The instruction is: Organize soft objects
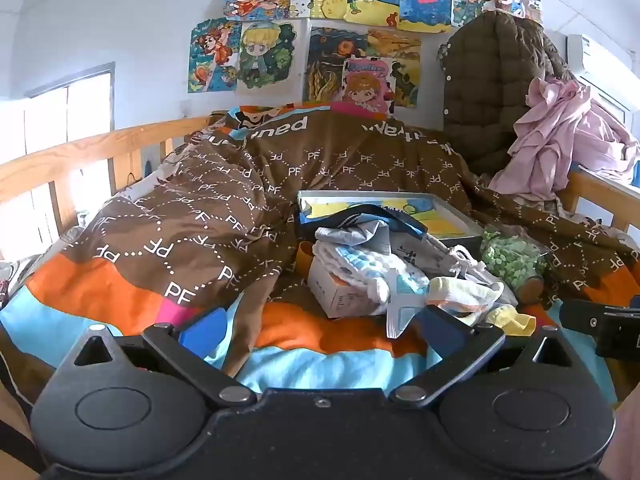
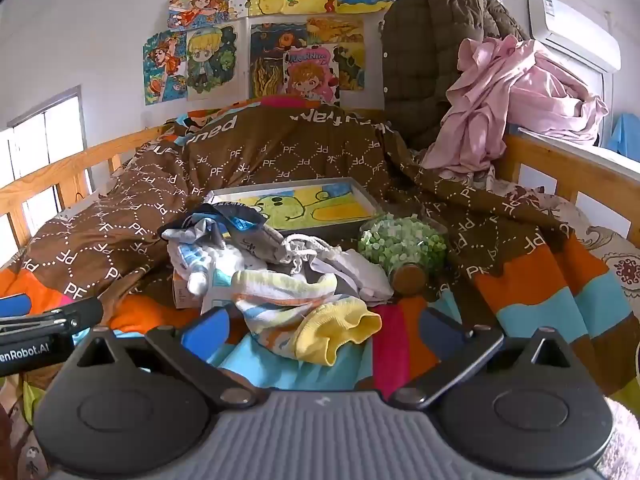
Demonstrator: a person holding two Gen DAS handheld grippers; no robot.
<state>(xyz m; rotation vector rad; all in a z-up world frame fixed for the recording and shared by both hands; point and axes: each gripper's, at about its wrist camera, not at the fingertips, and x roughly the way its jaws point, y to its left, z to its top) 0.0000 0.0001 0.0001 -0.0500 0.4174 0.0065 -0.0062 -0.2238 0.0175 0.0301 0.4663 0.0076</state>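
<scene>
Framed picture (image 2: 304, 206) lying flat on brown quilt (image 2: 132, 216). Jar of green pieces (image 2: 404, 246) just right of the frame, on its side, brown lid toward camera. Small white box (image 1: 340, 290) near the frame's front left corner. Drawings (image 2: 260, 36) on wall behind the frame. Wooden rail (image 2: 60, 172) to its left; air conditioner (image 2: 576, 34) high to its right.

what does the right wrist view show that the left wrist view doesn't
Only the right wrist view: a patterned sheet past the quilt's right edge, and the left gripper at its left border.

Only the left wrist view: a small white box plainly visible under the clothes, and the right gripper at its right border.

Both: the pile of small clothes, the yellow garment, the framed drawing, the bag of green pieces, and the brown PF quilt.
</scene>
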